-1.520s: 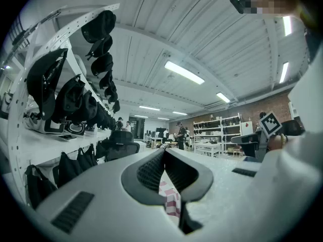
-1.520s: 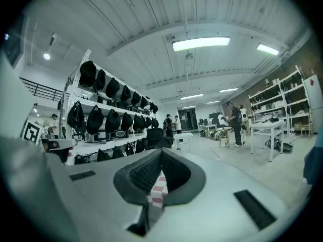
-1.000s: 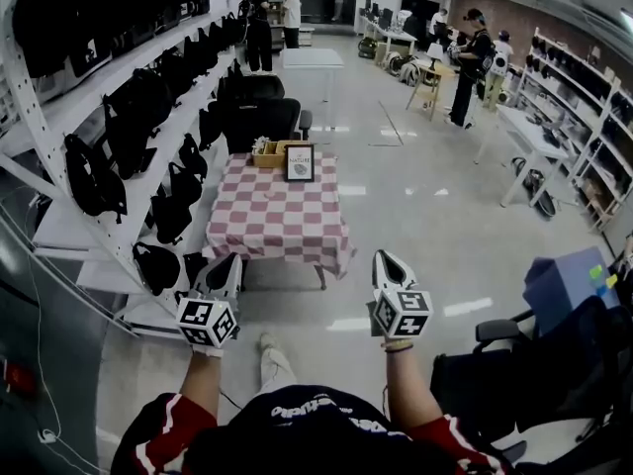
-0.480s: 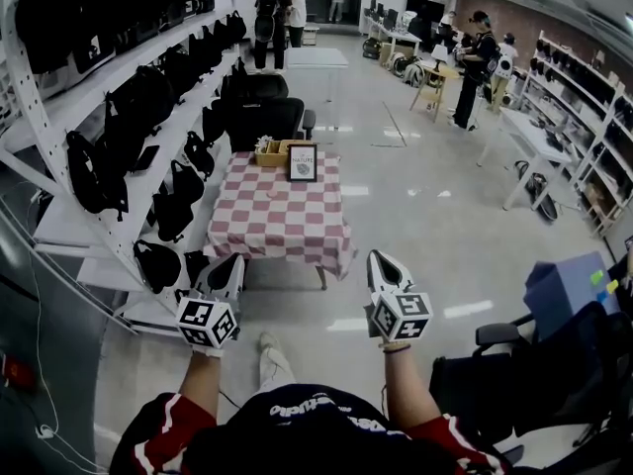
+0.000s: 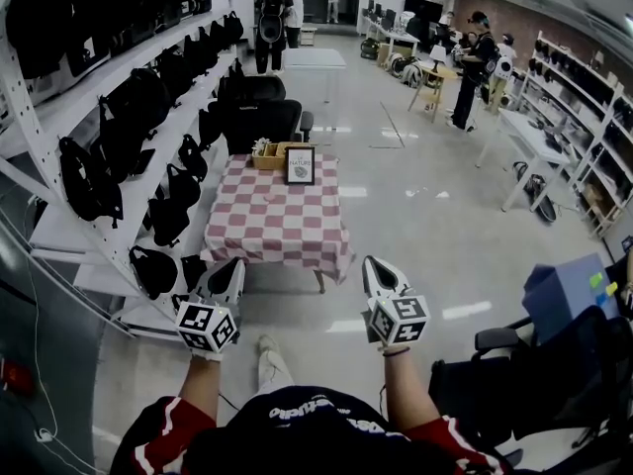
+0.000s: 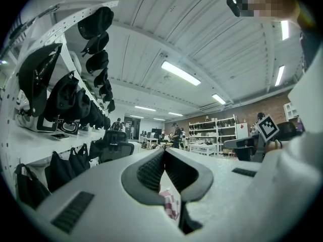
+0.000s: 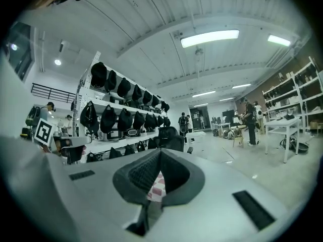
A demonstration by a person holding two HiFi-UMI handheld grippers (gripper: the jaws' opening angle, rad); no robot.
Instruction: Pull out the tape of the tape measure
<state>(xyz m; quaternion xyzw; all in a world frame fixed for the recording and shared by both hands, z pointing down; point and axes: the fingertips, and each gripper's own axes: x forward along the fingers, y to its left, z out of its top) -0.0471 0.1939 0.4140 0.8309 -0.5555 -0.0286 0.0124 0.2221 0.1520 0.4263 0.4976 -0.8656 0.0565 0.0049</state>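
The person holds both tools level, well short of the table. The left white two-jaw gripper (image 5: 233,265) has its jaws pressed together with nothing between them. The right white two-jaw gripper (image 5: 374,263) is likewise closed and empty. Ahead stands a low table under a red-and-white checked cloth (image 5: 277,221). At its far edge sit a small wooden box (image 5: 267,154) and an upright black-framed picture (image 5: 300,164), just beside each other. The tape measure is too small to make out from here.

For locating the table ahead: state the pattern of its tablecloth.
Red-and-white checks on the tablecloth, clearest in the head view.
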